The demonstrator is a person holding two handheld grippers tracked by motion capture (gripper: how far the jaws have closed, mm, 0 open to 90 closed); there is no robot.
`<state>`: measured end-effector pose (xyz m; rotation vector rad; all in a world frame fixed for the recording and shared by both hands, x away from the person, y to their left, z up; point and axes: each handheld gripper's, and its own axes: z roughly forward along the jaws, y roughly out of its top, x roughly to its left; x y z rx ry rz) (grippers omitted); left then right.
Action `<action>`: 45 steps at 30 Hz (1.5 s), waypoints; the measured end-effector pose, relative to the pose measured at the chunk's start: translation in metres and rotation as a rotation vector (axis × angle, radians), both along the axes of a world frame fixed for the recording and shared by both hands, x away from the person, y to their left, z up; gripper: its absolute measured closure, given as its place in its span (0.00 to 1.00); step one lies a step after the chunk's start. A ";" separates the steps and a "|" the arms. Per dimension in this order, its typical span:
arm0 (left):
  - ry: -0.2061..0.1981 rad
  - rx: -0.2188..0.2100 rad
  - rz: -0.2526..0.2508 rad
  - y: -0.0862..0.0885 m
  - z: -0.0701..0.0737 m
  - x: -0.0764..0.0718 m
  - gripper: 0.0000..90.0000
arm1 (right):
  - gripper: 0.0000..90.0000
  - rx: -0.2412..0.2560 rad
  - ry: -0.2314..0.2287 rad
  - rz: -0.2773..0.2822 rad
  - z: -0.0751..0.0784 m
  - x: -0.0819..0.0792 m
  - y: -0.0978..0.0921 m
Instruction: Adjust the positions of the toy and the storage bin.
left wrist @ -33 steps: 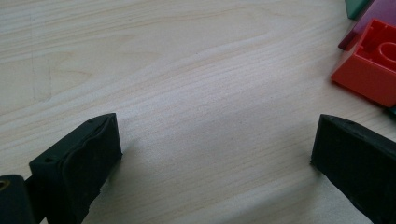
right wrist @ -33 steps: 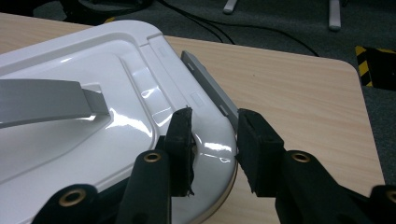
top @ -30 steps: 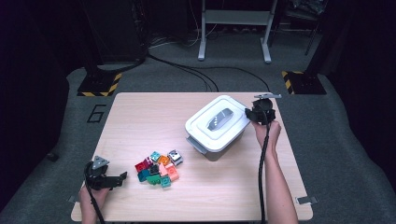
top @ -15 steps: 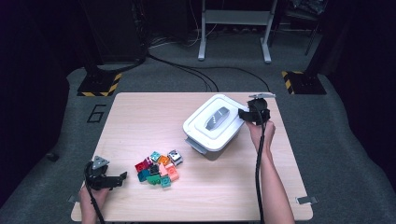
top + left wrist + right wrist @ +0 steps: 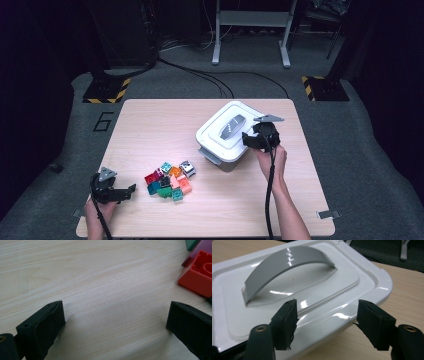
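Right tongs (image 5: 248, 139) hover at the near-right edge of the white lidded box (image 5: 225, 150), jaws apart and holding nothing; in the right gripper view they straddle the lid's rim (image 5: 352, 312), with the grey arched handle (image 5: 287, 265) just beyond. Judgement: the lid (image 5: 220, 142) is the thing being worked, and the hand approaches from the side to catch the rim or reach the handle and lift it off, since the box sits closed. The box stands right of centre on the table (image 5: 150, 120), turned at an angle, a grey latch (image 5: 210, 157) showing on its near-left side. Left tongs (image 5: 127, 191) rest low at the near-left corner, jaws wide apart and empty over bare wood, pointing toward the pile of toy bricks (image 5: 170, 180) lying just left of the box. A red brick (image 5: 198, 277) sits close ahead of the left jaws, not touching them. Judgement: the left hand is parked within easy reach of the bricks, waiting for the box to be opened so pieces can go in. The bricks are clustered loosely, about 10 in mixed colours: red, teal, orange, pink, green. Whether the latch is fastened I cannot tell.
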<state>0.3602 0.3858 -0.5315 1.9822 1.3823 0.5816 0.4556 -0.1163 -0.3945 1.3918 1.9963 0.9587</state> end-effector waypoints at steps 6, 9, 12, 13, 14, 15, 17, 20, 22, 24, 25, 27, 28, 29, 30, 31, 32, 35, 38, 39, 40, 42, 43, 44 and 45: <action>0.000 0.000 0.000 0.000 0.000 0.000 0.02 | 0.30 -0.006 0.007 0.017 -0.008 -0.017 0.011; 0.000 0.000 0.000 0.000 0.000 0.000 0.02 | 0.30 0.005 0.005 0.012 -0.009 -0.017 0.013; 0.000 0.000 0.002 0.000 0.000 0.000 0.02 | 0.31 0.006 0.009 0.023 -0.009 -0.017 0.013; -0.001 -0.002 0.003 0.000 0.000 0.000 0.02 | 0.31 0.004 0.011 0.024 -0.008 -0.017 0.013; -0.001 -0.002 0.003 0.000 0.000 0.000 0.02 | 0.31 0.004 0.011 0.024 -0.008 -0.017 0.013; -0.001 -0.001 0.002 0.000 0.000 0.000 0.02 | 0.32 -0.004 0.015 0.024 -0.007 -0.018 0.009; -0.003 -0.001 0.004 0.000 0.000 0.000 0.02 | 0.32 -0.003 0.020 0.024 -0.006 -0.019 0.008; -0.002 -0.001 0.004 0.000 0.000 0.000 0.02 | 0.33 -0.014 0.021 0.019 -0.005 -0.020 -0.001; -0.002 -0.001 0.005 0.000 0.000 0.000 0.02 | 0.33 -0.014 0.020 0.014 -0.004 -0.021 -0.006; -0.005 0.000 0.005 0.000 0.000 0.000 0.02 | 0.33 -0.009 0.023 0.022 -0.005 -0.019 -0.007; -0.005 -0.001 0.005 0.000 0.000 0.000 0.02 | 0.33 -0.015 0.023 0.026 -0.005 -0.017 -0.006; -0.003 0.000 0.006 0.000 0.000 0.000 0.02 | 0.31 -0.017 0.023 0.032 -0.005 -0.017 -0.002; -0.001 0.001 0.005 0.000 0.000 0.000 0.02 | 0.31 -0.012 0.016 0.033 -0.004 -0.016 -0.001; -0.001 0.001 0.005 0.000 0.000 0.000 0.02 | 0.31 -0.012 0.016 0.033 -0.004 -0.016 -0.001; -0.001 0.001 0.005 0.000 0.000 0.000 0.02 | 0.29 -0.005 0.007 0.039 -0.001 -0.016 0.004; -0.001 0.001 0.005 0.000 0.000 0.000 0.02 | 0.29 -0.005 0.007 0.039 -0.001 -0.016 0.004; -0.001 0.002 0.005 0.000 0.000 0.000 0.02 | 0.28 0.001 0.004 0.042 0.002 -0.015 0.011; -0.001 0.002 0.005 0.000 0.000 0.000 0.02 | 0.25 0.009 0.002 0.047 0.009 -0.011 0.021; -0.001 0.002 0.005 0.000 0.000 0.000 0.02 | 0.20 0.032 0.011 0.040 0.014 -0.004 0.031; -0.001 0.002 0.005 0.000 0.000 0.000 0.02 | 0.20 0.032 0.011 0.040 0.014 -0.004 0.031; -0.001 0.002 0.005 0.000 0.000 0.000 0.02 | 0.19 0.042 0.014 0.033 0.017 0.002 0.038; -0.001 0.001 0.005 0.000 0.000 0.000 0.02 | 0.19 0.045 0.018 0.029 0.019 0.005 0.041; -0.001 0.001 0.005 0.000 0.000 0.000 0.02 | 0.19 0.041 0.020 0.025 0.019 0.008 0.043; 0.001 0.000 0.006 0.000 0.000 0.000 0.02 | 0.19 0.037 0.025 0.015 0.020 0.012 0.047; 0.000 -0.005 0.004 0.000 0.000 0.000 0.02 | 0.19 0.037 0.038 -0.005 0.021 0.018 0.052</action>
